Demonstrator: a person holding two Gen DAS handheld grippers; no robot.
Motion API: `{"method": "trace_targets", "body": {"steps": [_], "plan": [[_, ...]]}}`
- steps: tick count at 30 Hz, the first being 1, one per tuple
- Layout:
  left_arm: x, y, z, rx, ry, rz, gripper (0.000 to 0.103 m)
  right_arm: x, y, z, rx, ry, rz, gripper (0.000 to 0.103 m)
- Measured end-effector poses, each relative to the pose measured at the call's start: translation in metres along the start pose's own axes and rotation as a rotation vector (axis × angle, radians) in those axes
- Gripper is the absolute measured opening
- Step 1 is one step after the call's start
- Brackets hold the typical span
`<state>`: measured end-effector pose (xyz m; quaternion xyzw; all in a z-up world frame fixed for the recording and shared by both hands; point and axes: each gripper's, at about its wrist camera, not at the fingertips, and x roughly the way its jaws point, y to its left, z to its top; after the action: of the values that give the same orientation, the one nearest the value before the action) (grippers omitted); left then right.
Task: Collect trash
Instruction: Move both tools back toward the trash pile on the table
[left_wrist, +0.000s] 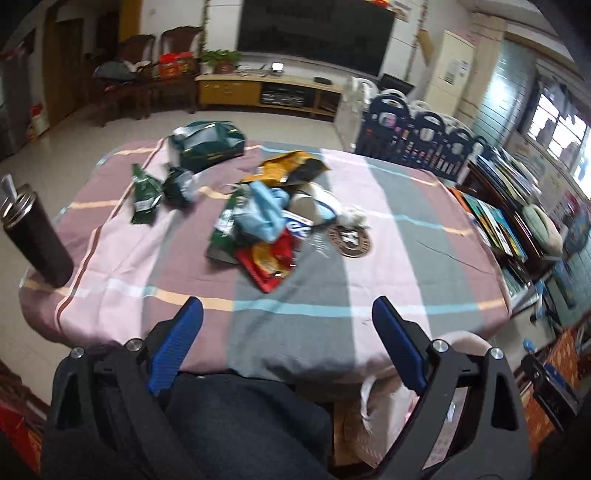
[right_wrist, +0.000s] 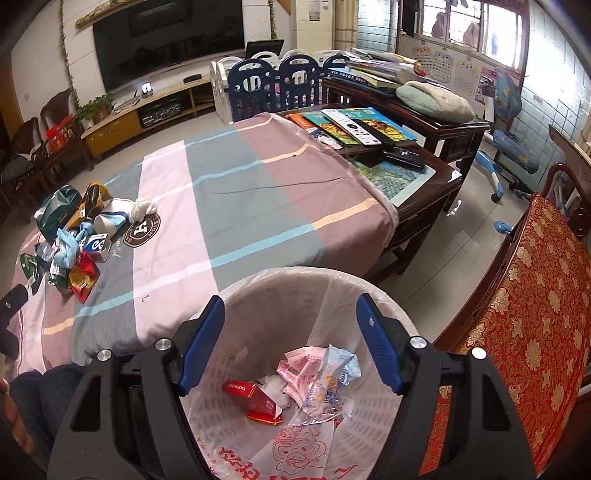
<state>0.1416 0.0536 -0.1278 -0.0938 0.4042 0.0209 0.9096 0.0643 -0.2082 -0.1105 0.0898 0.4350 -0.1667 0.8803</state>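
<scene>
Your lined bin (right_wrist: 388, 295) beside the table's near edge holds a red cigarette pack (right_wrist: 255, 400) and crumpled wrappers (right_wrist: 317, 376); your right gripper (right_wrist: 291, 332) hangs wide and empty over it; your left gripper (left_wrist: 288, 325), wide, empty, faces the trash pile (left_wrist: 266, 221) mid-table; a black tumbler (left_wrist: 35, 236) stands at the left edge; striped cloth (left_wrist: 369, 288) between lies bare.

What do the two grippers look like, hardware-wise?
Both match: the left gripper and right gripper have black angular linkage bodies with triangular cutouts, round silver pivot bolts, and ribbed blue pads on the fingers. No cables visible. The person wears dark trousers.
</scene>
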Motion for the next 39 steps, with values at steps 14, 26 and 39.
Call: {"method": "trace_targets", "body": {"steps": [14, 26, 39], "plan": [[0.004, 0.049, 0.008, -0.128, 0.018, 0.045, 0.092, 0.005, 0.013, -0.004, -0.025, 0.025, 0.002, 0.072], [0.007, 0.055, 0.008, -0.138, 0.026, 0.052, 0.092, 0.009, 0.016, -0.007, -0.030, 0.040, 0.005, 0.072], [0.008, 0.071, 0.010, -0.188, 0.037, 0.032, 0.092, 0.014, 0.023, -0.009, -0.043, 0.052, 0.010, 0.072]]}}
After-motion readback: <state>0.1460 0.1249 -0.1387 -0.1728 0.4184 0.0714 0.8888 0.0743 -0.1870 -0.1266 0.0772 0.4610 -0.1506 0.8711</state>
